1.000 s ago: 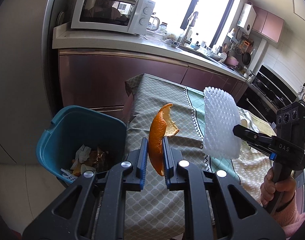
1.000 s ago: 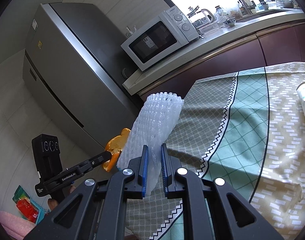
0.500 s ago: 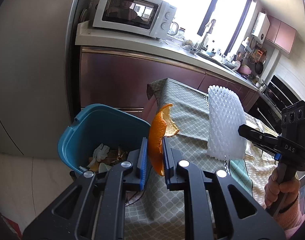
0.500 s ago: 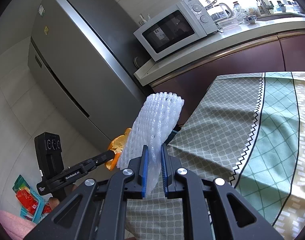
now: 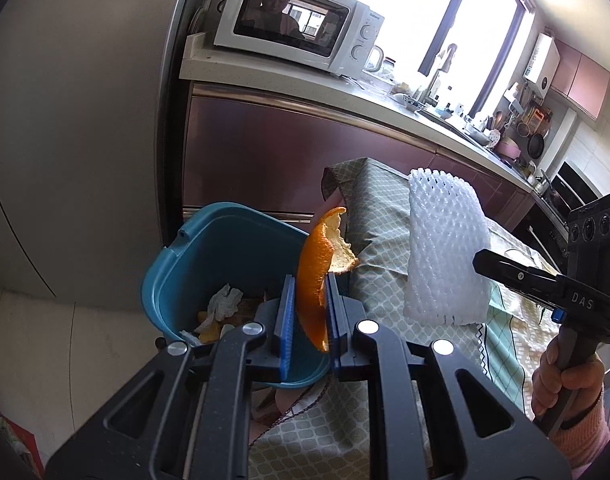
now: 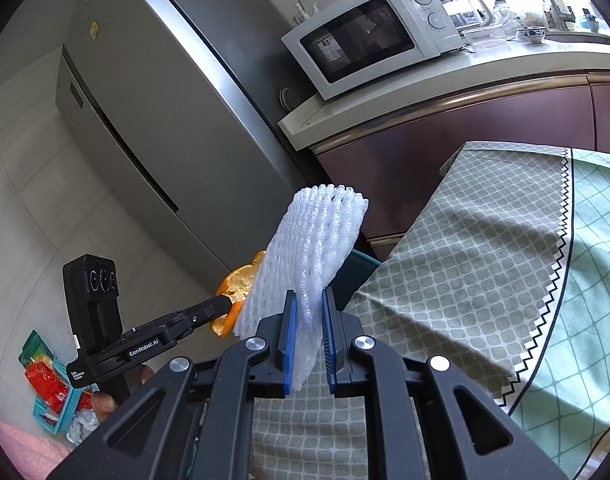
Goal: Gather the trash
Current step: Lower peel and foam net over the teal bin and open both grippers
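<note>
My left gripper point(image 5: 308, 292) is shut on a curled orange peel point(image 5: 319, 264), held upright over the near rim of a teal trash bin point(image 5: 193, 248) that has paper and peel scraps inside. My right gripper point(image 6: 307, 310) is shut on a white foam fruit net point(image 6: 309, 256), which stands up from the jaws above the table's corner. In the left wrist view the foam net point(image 5: 445, 252) hangs to the right of the peel, over the table edge. In the right wrist view the peel point(image 6: 235, 292) shows just left of the net.
A table with a green patterned cloth point(image 6: 485, 264) sits right of the bin. Behind stand maroon cabinets point(image 5: 265, 152), a counter with a white microwave point(image 5: 297, 36), and a grey fridge point(image 6: 153, 120). A packet-filled box point(image 6: 49, 384) lies on the floor.
Both grippers have moved left toward the bin with their loads. The bin now sits under and behind the peel instead of off to its left.
</note>
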Demonstrator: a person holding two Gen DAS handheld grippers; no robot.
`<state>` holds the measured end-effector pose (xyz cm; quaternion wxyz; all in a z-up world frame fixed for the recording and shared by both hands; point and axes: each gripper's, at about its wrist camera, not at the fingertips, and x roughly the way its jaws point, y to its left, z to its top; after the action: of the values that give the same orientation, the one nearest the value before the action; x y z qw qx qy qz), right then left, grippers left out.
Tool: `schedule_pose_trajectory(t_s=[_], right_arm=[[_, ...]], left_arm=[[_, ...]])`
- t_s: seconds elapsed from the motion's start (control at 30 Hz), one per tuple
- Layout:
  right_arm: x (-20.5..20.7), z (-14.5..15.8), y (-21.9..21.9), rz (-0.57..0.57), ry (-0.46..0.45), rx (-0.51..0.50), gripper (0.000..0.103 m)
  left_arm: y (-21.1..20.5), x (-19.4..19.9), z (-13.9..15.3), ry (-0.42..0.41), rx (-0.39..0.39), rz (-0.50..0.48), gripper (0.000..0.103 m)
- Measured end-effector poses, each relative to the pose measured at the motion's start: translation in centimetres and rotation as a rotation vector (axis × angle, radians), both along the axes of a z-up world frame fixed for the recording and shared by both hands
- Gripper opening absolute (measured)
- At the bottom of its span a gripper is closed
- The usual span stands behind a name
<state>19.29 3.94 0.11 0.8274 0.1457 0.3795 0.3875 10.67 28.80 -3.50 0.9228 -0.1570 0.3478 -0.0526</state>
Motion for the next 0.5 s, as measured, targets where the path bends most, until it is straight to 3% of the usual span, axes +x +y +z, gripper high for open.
schedule_pose_trajectory(t_s=[0.5], right_arm=[[2.1, -2.0, 4.2, 0.040, 0.057, -0.079, 0.011]], left_arm=[[1.2, 2.8, -2.6, 0.057, 0.005, 0.050, 0.015]])
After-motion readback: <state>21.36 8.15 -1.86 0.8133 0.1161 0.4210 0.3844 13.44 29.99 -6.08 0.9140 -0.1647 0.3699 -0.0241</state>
